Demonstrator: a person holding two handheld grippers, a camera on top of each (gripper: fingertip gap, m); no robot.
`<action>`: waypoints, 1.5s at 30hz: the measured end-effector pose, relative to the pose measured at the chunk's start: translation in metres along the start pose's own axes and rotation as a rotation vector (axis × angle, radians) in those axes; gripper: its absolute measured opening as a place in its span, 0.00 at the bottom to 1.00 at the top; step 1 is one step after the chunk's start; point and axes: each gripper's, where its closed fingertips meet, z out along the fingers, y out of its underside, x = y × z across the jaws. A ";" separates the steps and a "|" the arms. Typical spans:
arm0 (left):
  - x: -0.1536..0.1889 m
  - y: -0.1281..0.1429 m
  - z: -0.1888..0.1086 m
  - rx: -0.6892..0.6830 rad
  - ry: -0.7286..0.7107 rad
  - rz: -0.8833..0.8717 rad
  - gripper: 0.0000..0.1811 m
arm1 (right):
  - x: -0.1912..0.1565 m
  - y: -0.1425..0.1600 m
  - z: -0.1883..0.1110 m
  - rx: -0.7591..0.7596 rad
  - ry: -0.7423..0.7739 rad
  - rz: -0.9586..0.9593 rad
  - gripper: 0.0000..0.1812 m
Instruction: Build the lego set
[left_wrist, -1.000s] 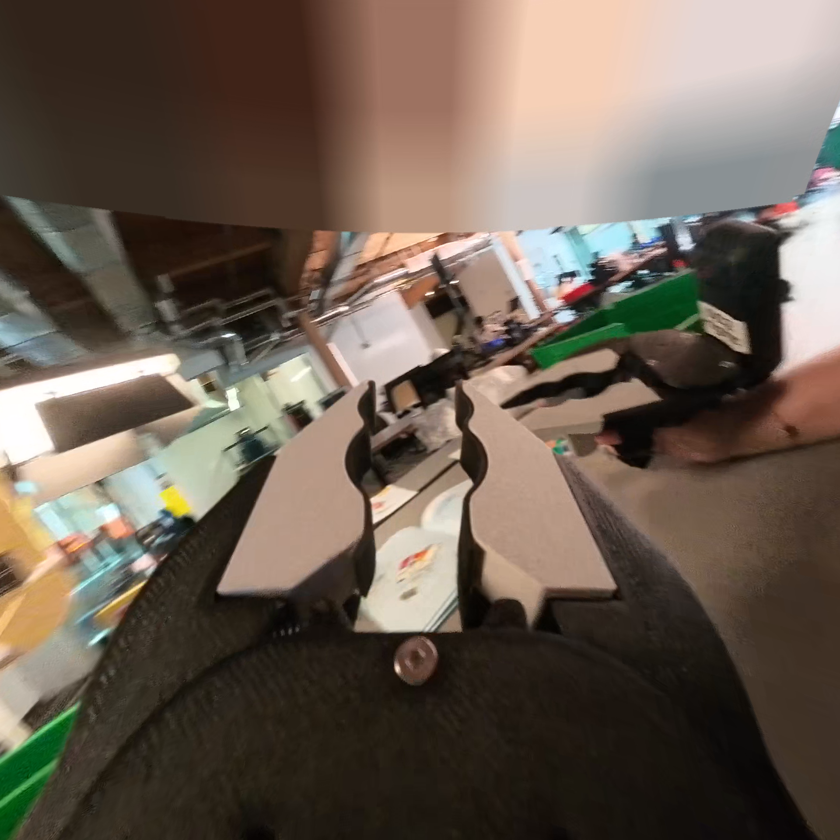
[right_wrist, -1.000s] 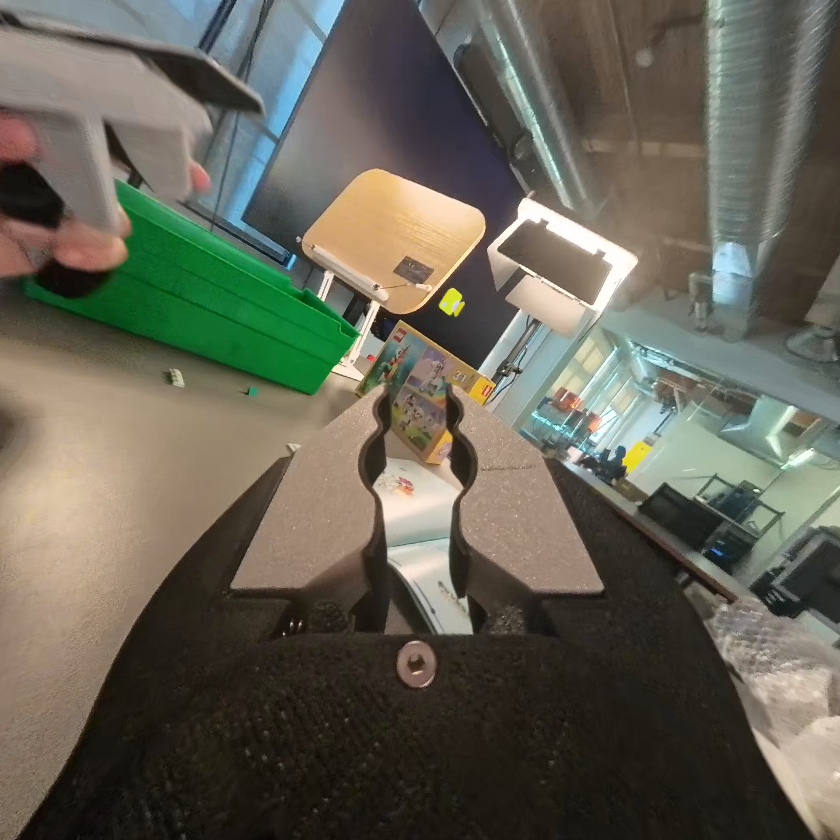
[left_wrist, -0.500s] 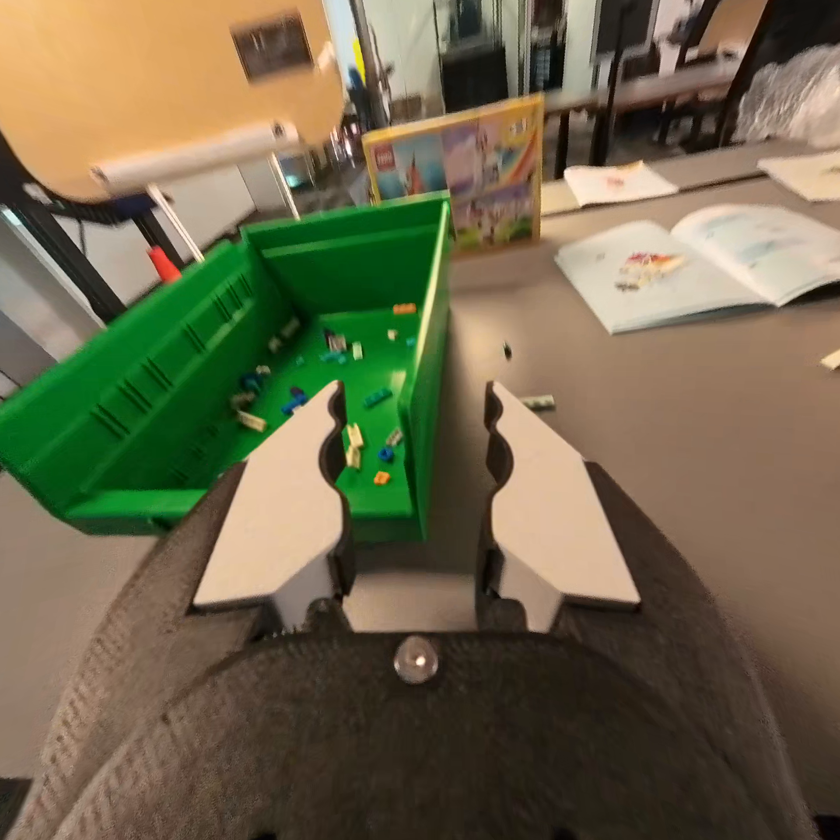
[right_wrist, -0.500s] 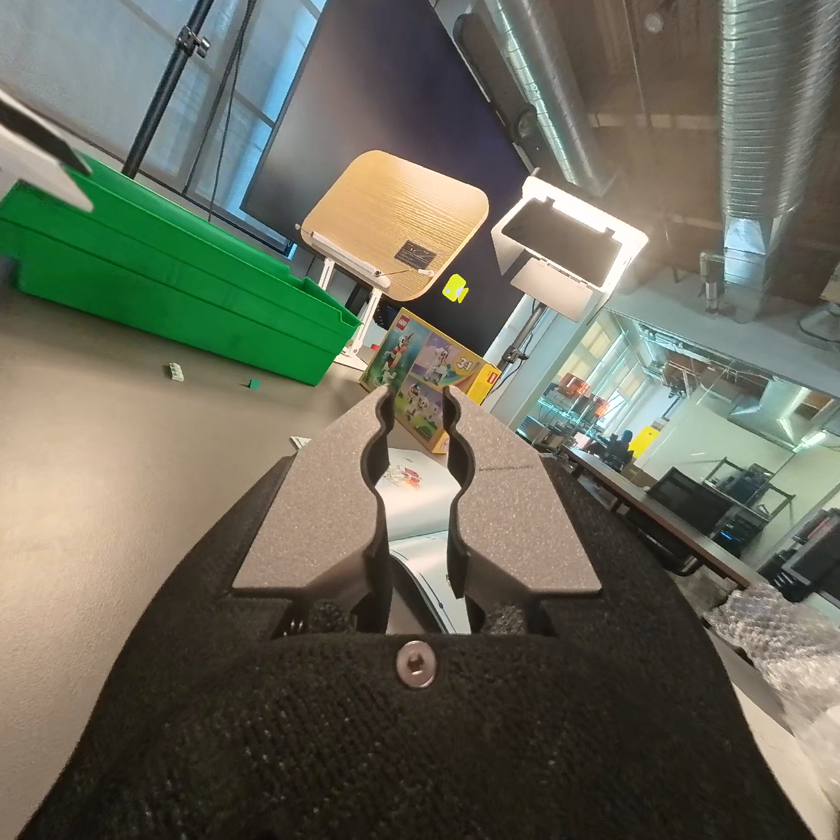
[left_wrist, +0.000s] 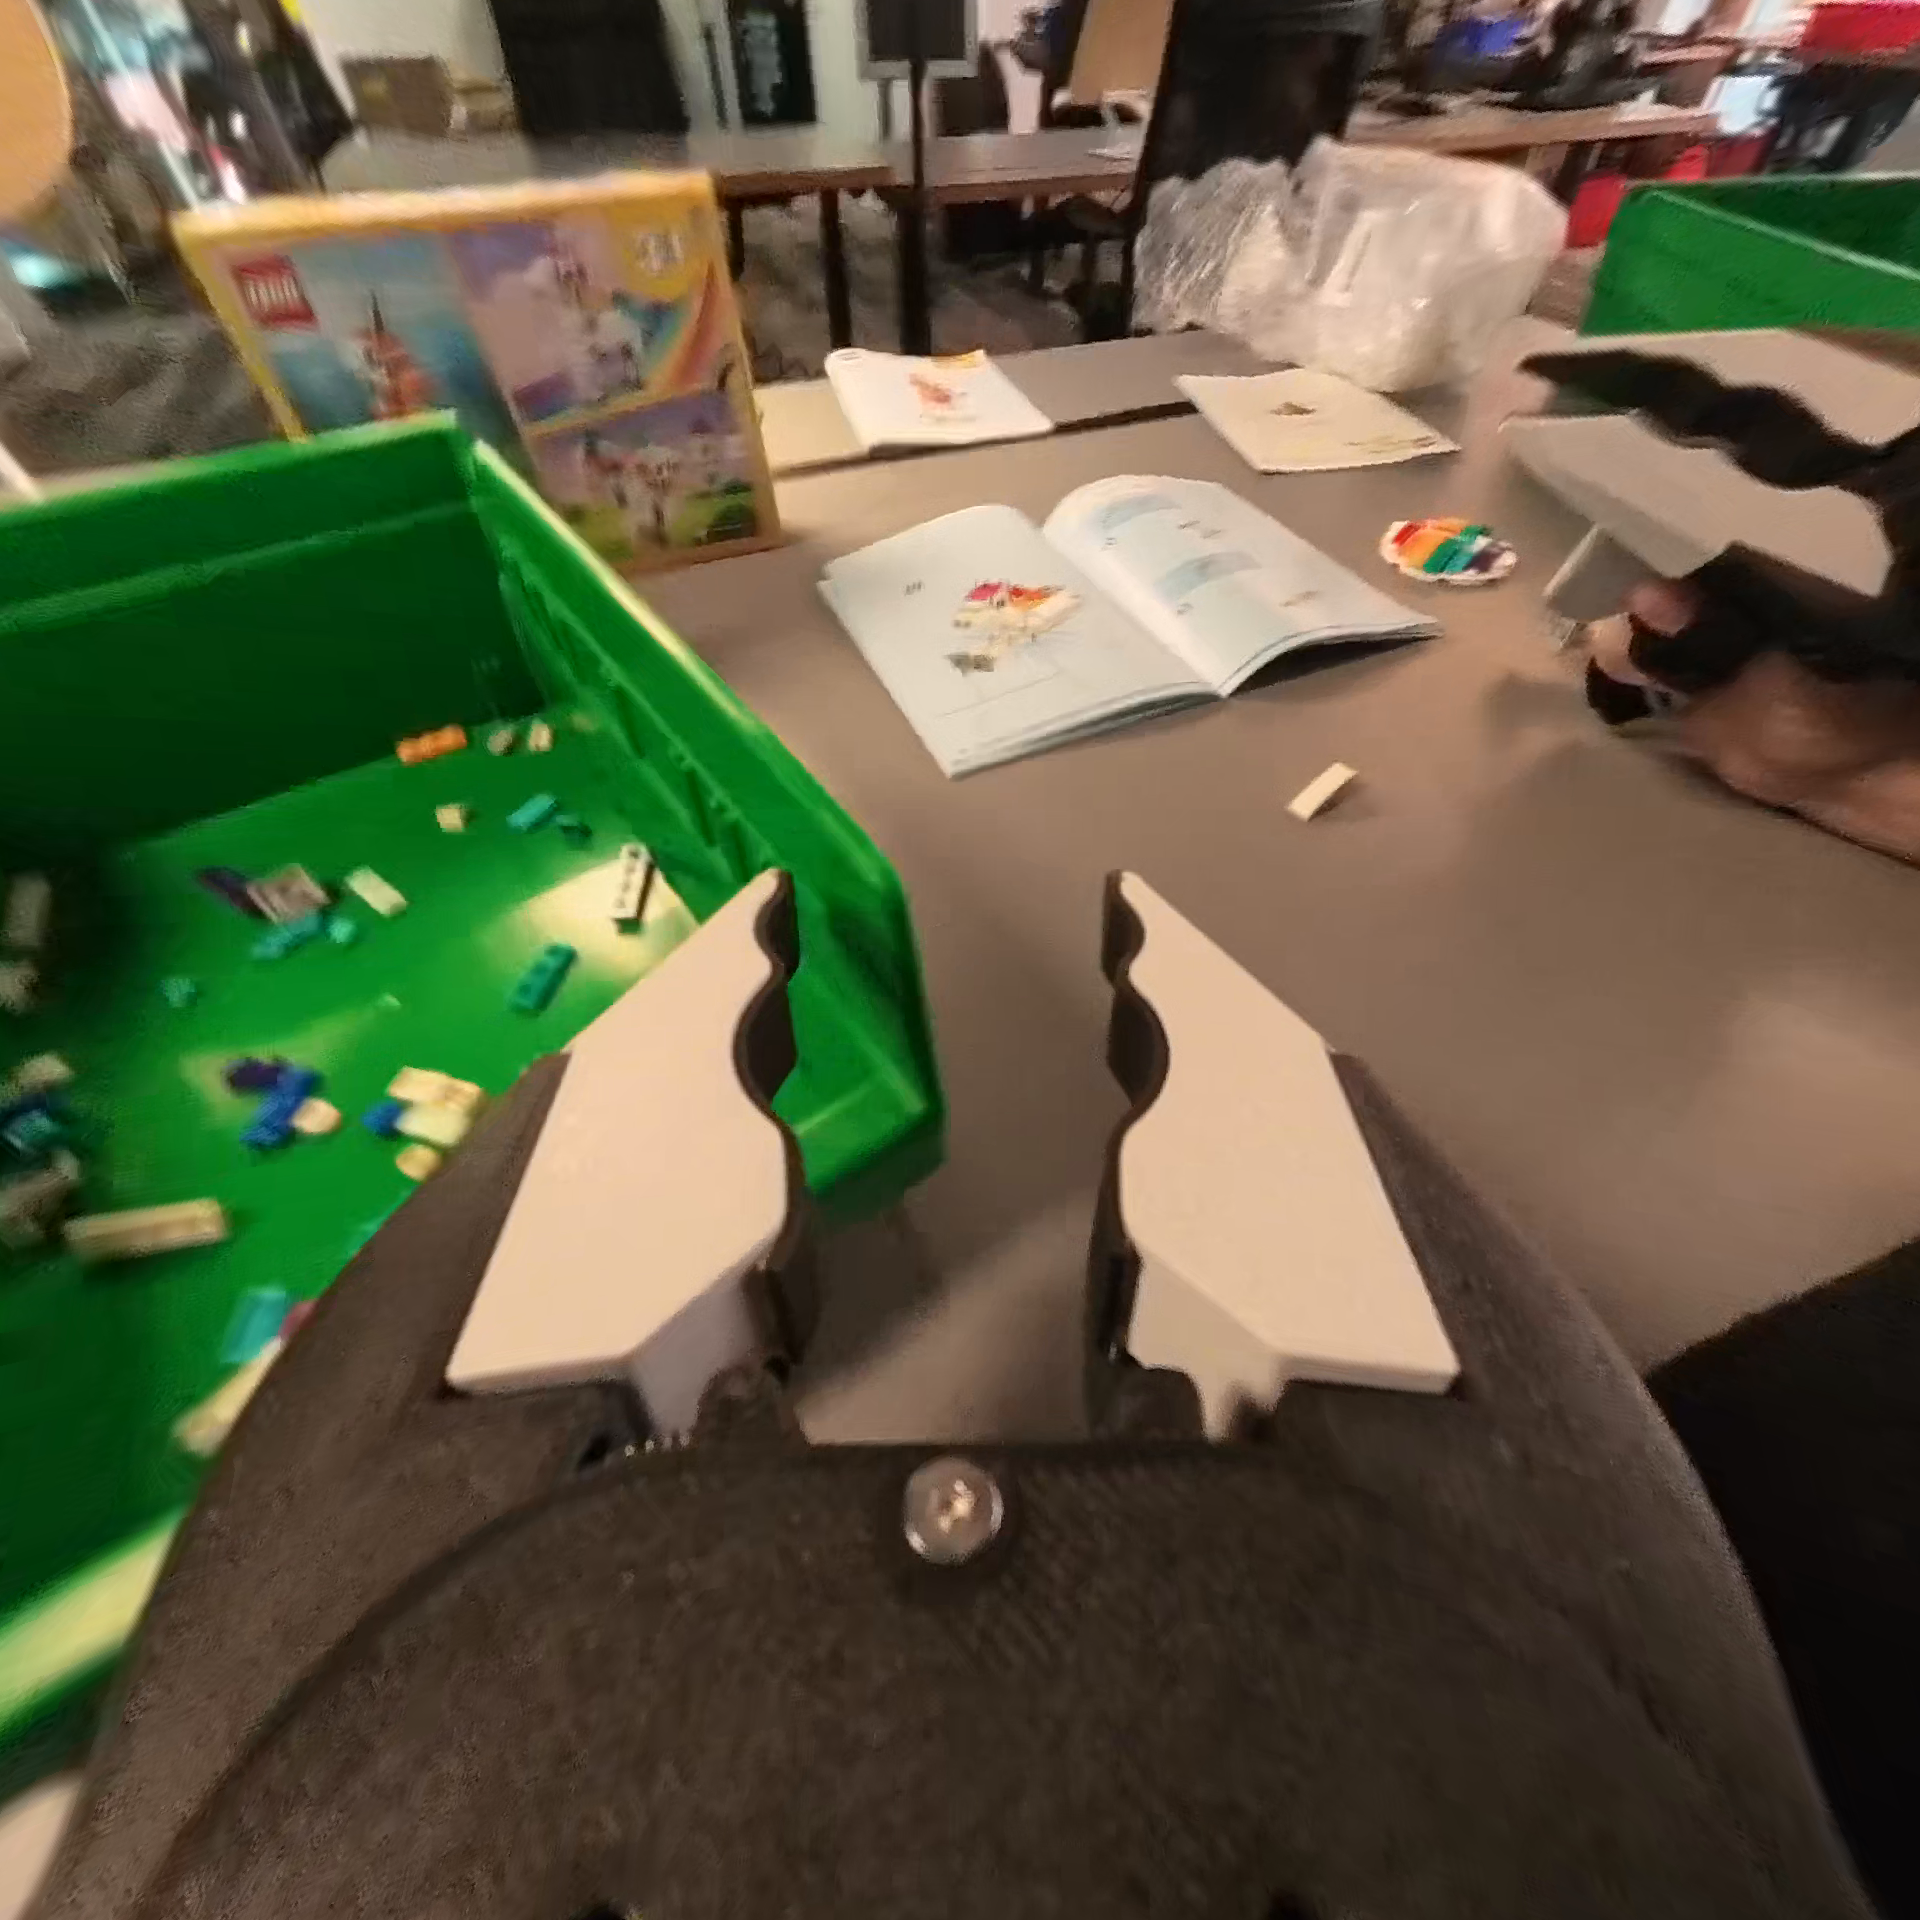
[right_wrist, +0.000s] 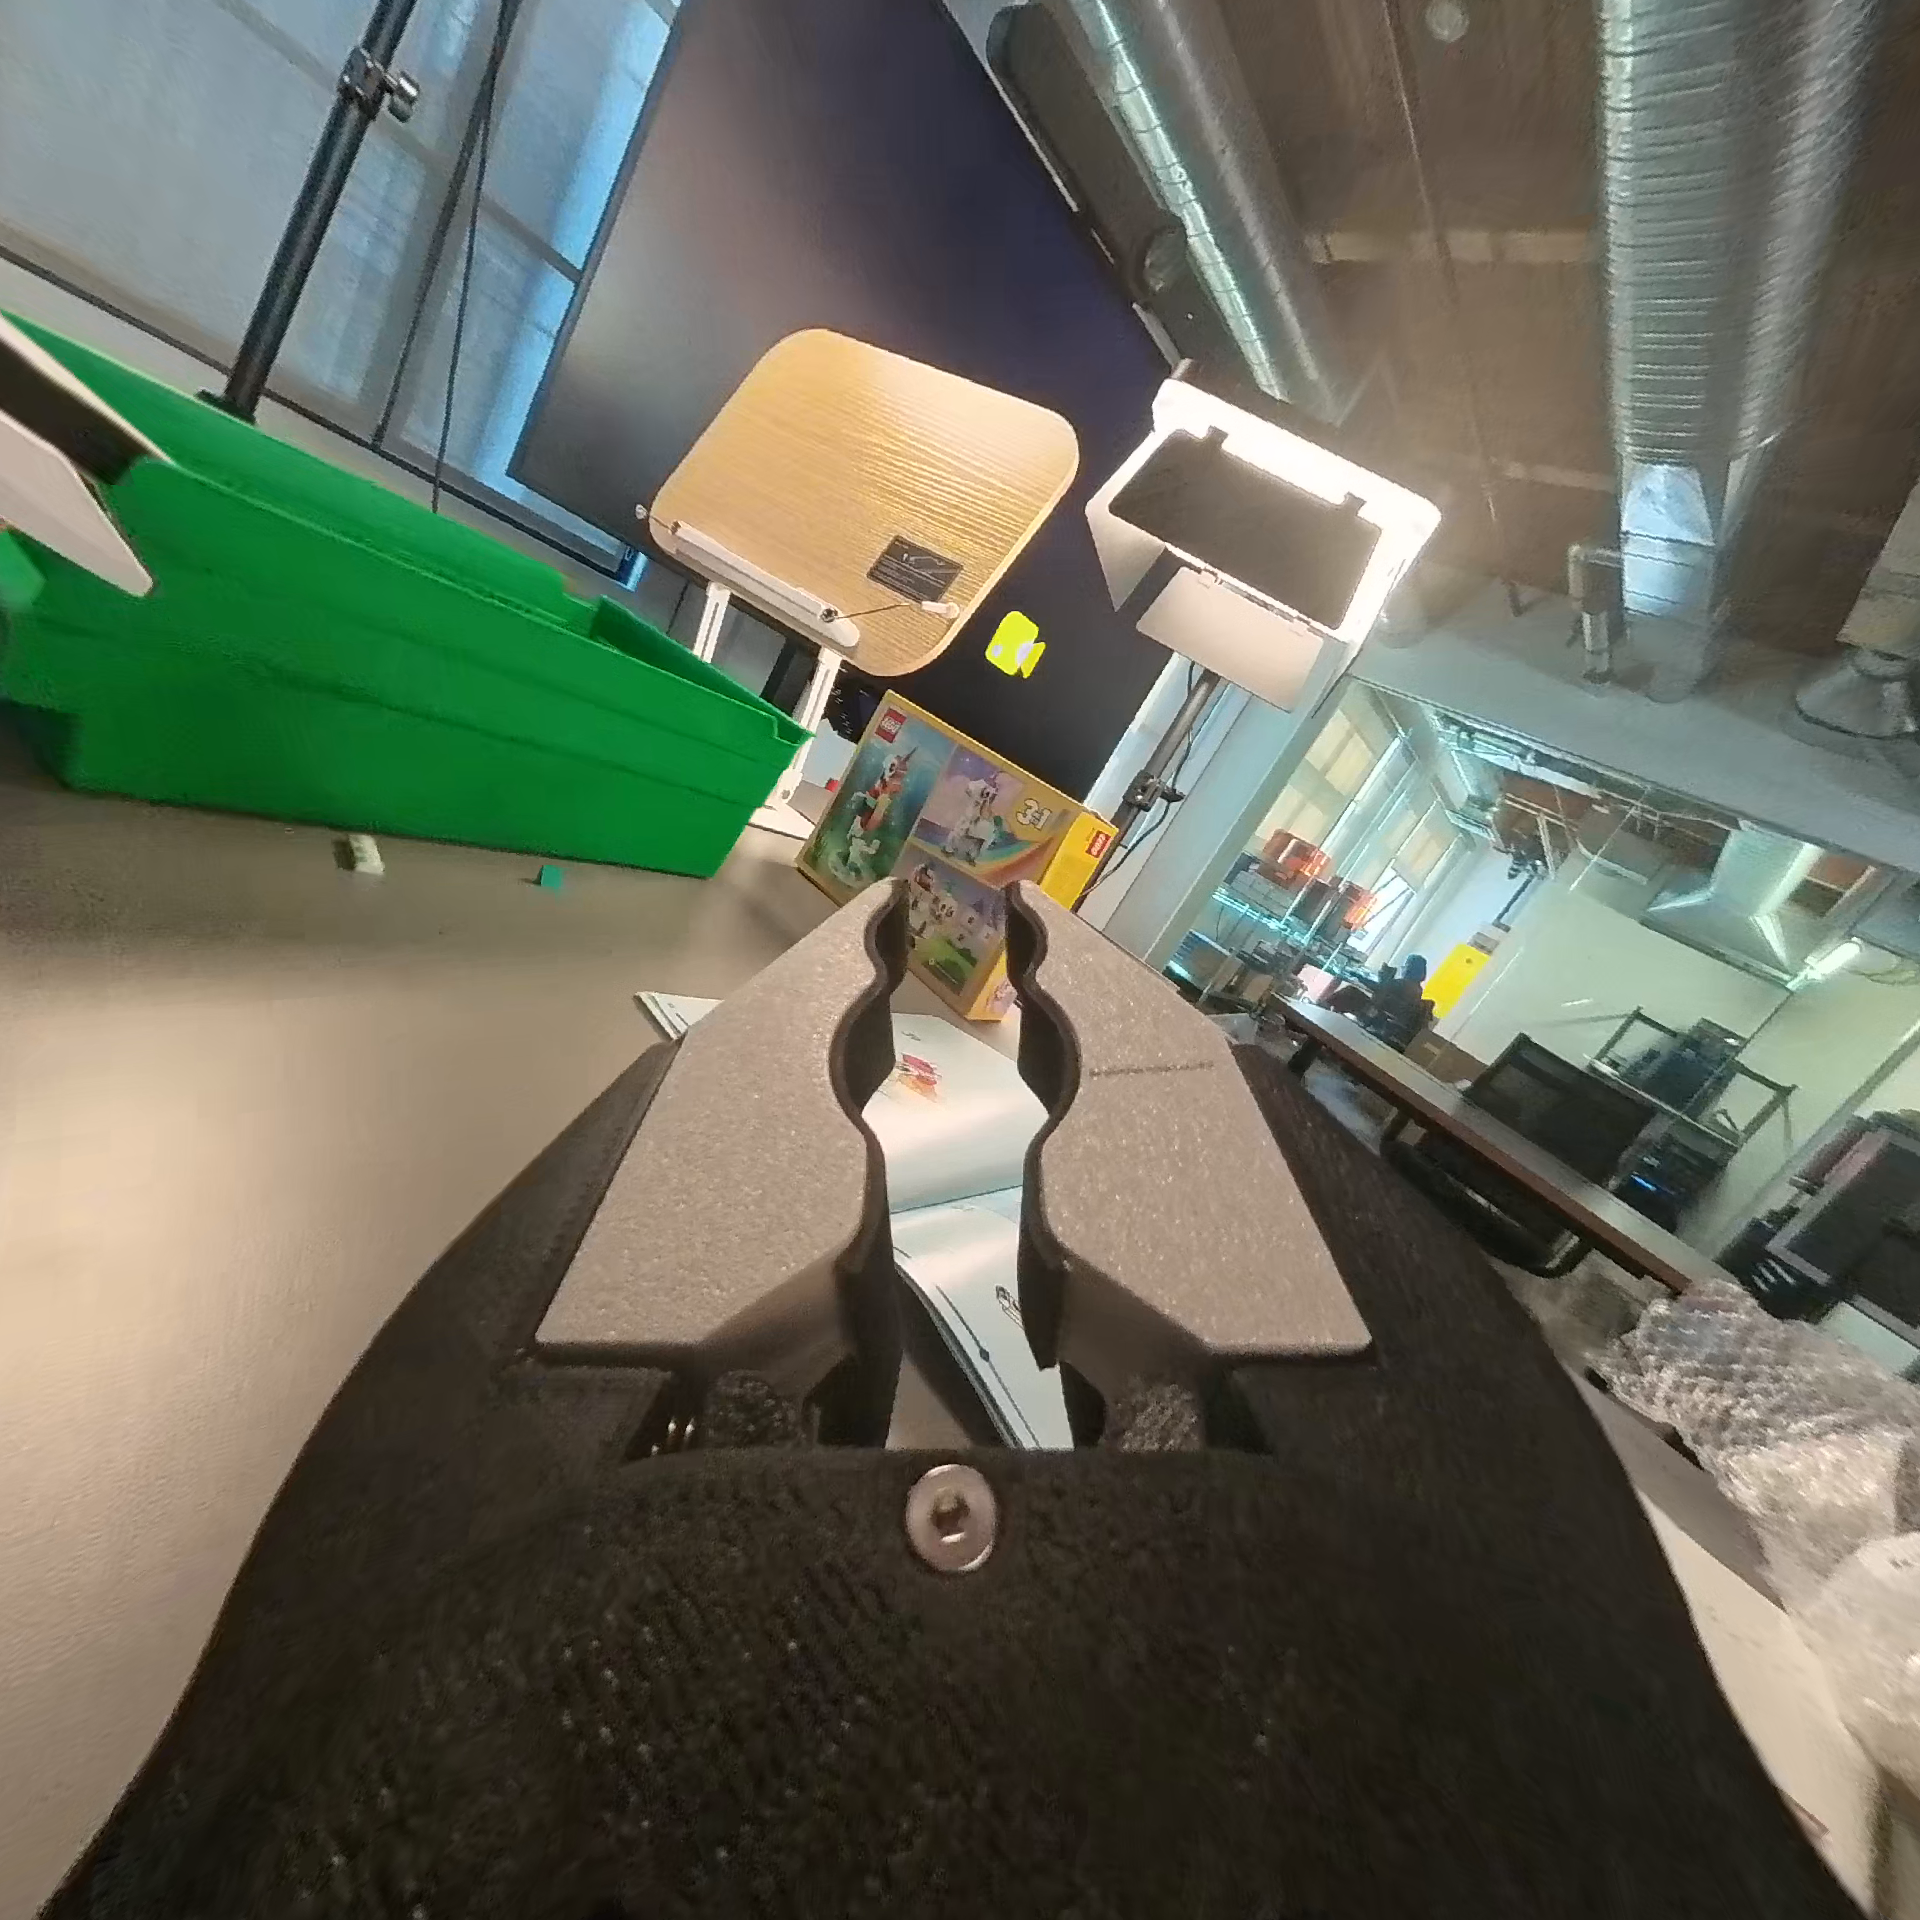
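My left gripper (left_wrist: 951, 904) is open and empty, held above the grey table (left_wrist: 1455, 1039) at the near right corner of a green bin (left_wrist: 727, 790) that holds several loose bricks (left_wrist: 540, 982). An open instruction booklet (left_wrist: 1122, 603) lies beyond it, with a small tan brick (left_wrist: 1322, 792) and a small colourful assembly (left_wrist: 1446, 545) near it. My right gripper (right_wrist: 953, 899) has its jaws a narrow gap apart with nothing between them, low over the booklet (right_wrist: 956, 1122). It also shows in the left wrist view (left_wrist: 1714, 436), held by a hand at the far right.
The lego box (left_wrist: 488, 353) stands behind the bin, with more booklets (left_wrist: 935, 400) and plastic wrap (left_wrist: 1351, 260) at the back. A second green bin (left_wrist: 1766, 260) is at the far right. Two small bricks (right_wrist: 358, 854) lie beside the bin (right_wrist: 416, 727). There is about 20 cm between the tips of the two grippers.
My left gripper swung from pointing up at the room down onto the bin and table, and its jaws opened wider. The right gripper has hardly moved.
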 end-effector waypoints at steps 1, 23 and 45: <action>-0.006 -0.009 -0.003 0.024 -0.014 0.041 0.31 | 0.001 0.000 0.000 -0.001 0.002 0.003 0.09; -0.185 0.076 -0.016 -1.437 0.242 0.776 0.18 | 0.003 0.005 0.003 -0.017 0.001 0.034 0.09; -0.116 -0.043 0.021 -0.615 0.000 0.827 0.02 | 0.004 0.008 0.005 -0.026 0.003 0.050 0.09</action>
